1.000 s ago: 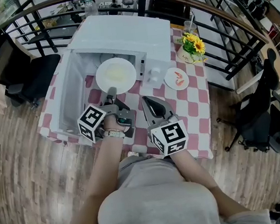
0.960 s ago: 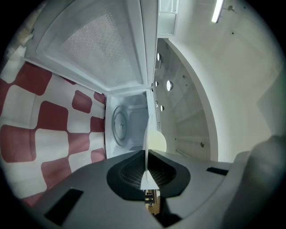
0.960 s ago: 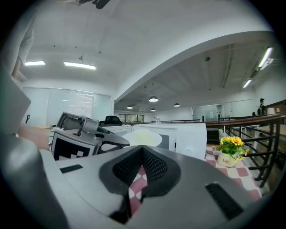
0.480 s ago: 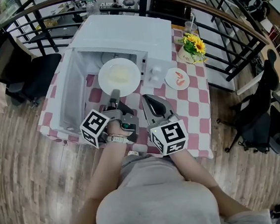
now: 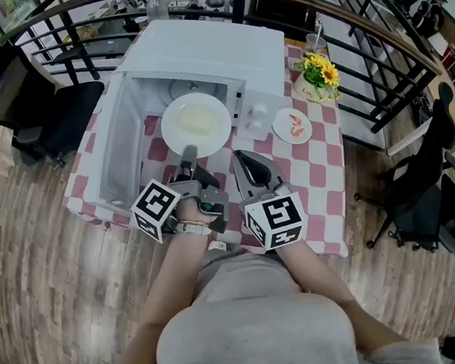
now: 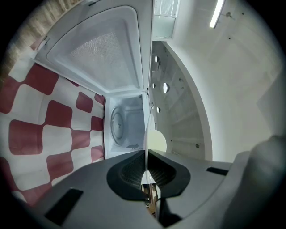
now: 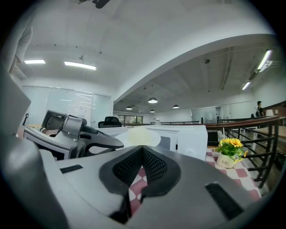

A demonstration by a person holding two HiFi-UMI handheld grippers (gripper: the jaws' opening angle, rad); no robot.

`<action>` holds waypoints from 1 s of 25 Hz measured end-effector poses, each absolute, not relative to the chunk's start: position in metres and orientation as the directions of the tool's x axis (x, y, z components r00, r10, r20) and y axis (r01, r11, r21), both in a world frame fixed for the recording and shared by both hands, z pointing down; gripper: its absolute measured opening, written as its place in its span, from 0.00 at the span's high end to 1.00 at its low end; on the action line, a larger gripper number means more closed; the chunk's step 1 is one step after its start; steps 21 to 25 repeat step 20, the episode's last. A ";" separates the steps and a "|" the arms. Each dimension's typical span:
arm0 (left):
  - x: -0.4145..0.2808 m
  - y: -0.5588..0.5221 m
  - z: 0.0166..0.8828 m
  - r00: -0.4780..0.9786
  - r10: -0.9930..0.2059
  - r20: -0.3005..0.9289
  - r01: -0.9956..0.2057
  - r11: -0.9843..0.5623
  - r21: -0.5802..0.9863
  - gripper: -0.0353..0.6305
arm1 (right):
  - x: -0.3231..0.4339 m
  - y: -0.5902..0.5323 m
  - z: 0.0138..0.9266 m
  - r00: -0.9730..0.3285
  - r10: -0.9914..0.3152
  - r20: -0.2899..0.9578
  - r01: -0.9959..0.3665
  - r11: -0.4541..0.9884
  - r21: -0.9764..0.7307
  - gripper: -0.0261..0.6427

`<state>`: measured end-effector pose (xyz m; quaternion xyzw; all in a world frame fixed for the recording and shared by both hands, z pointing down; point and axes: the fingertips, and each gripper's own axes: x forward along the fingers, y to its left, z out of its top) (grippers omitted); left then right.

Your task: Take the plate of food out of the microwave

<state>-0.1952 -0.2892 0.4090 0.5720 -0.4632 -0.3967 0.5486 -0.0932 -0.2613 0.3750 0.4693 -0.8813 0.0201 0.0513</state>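
Working from the left: the microwave door (image 5: 118, 144) is hanging wide open beside you, and right next to it your left gripper (image 5: 186, 159) is clamping the near rim of the plate of food (image 5: 195, 122), jaws squeezed down onto the thin edge. The plate is sitting at the mouth of the microwave (image 5: 213, 49), looking mostly clear of the cavity and hovering over the checkered tablecloth (image 5: 317, 177). You're holding a white, glazed-looking plate by one edge only, so I'd guess it's behaving stiff, slick and breakable, with its whole weight levering on that single pinch and the pale food in the middle adding to it. Keeping it level and slow is looking like the safe call. Your right gripper (image 5: 243, 163) is sitting just beside the left one, jaws closed on nothing, so it's free for propping up another part of the rim. Further right, a small dish (image 5: 291, 126) with something pink-orange on it and a pot of sunflowers (image 5: 317, 72) are sitting well apart from the plate.
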 end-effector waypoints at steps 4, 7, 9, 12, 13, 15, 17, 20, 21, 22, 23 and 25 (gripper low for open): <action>-0.196 -0.288 0.410 0.258 -0.965 0.054 -0.098 0.030 0.995 0.93 | -0.093 -0.260 0.374 -0.552 -0.828 0.102 -0.832 0.555 0.005 0.93; -0.196 -0.287 0.410 0.260 -0.964 0.053 -0.099 0.028 0.995 0.93 | -0.093 -0.259 0.372 -0.551 -0.829 0.095 -0.833 0.553 -0.004 0.93; -0.196 -0.286 0.409 0.262 -0.964 0.050 -0.102 0.024 0.995 0.93 | -0.095 -0.258 0.372 -0.553 -0.828 0.092 -0.832 0.555 -0.002 0.93; -0.198 -0.284 0.407 0.263 -0.964 0.045 -0.106 0.017 0.994 0.93 | -0.098 -0.256 0.370 -0.558 -0.825 0.089 -0.828 0.560 0.002 0.93; -0.198 -0.284 0.406 0.264 -0.964 0.044 -0.107 0.016 0.994 0.93 | -0.098 -0.256 0.370 -0.559 -0.825 0.089 -0.828 0.561 0.003 0.93; -0.198 -0.283 0.406 0.266 -0.963 0.043 -0.106 0.015 0.994 0.93 | -0.099 -0.255 0.370 -0.559 -0.824 0.090 -0.827 0.562 0.002 0.93; -0.199 -0.282 0.406 0.268 -0.963 0.041 -0.104 0.013 0.994 0.93 | -0.100 -0.255 0.370 -0.559 -0.824 0.090 -0.827 0.562 -0.001 0.93; -0.199 -0.282 0.405 0.270 -0.962 0.037 -0.104 0.009 0.995 0.93 | -0.100 -0.255 0.370 -0.559 -0.825 0.087 -0.828 0.561 -0.004 0.93; -0.199 -0.282 0.405 0.270 -0.962 0.037 -0.104 0.009 0.995 0.93 | -0.100 -0.255 0.370 -0.559 -0.825 0.087 -0.828 0.561 -0.004 0.93; -0.199 -0.282 0.405 0.270 -0.962 0.037 -0.104 0.009 0.995 0.93 | -0.100 -0.255 0.370 -0.559 -0.825 0.087 -0.828 0.561 -0.004 0.93; -0.199 -0.282 0.405 0.270 -0.962 0.037 -0.104 0.009 0.995 0.93 | -0.100 -0.255 0.370 -0.559 -0.825 0.087 -0.828 0.561 -0.004 0.93; -0.199 -0.282 0.405 0.270 -0.962 0.037 -0.104 0.009 0.995 0.93 | -0.100 -0.255 0.370 -0.559 -0.825 0.087 -0.828 0.561 -0.004 0.93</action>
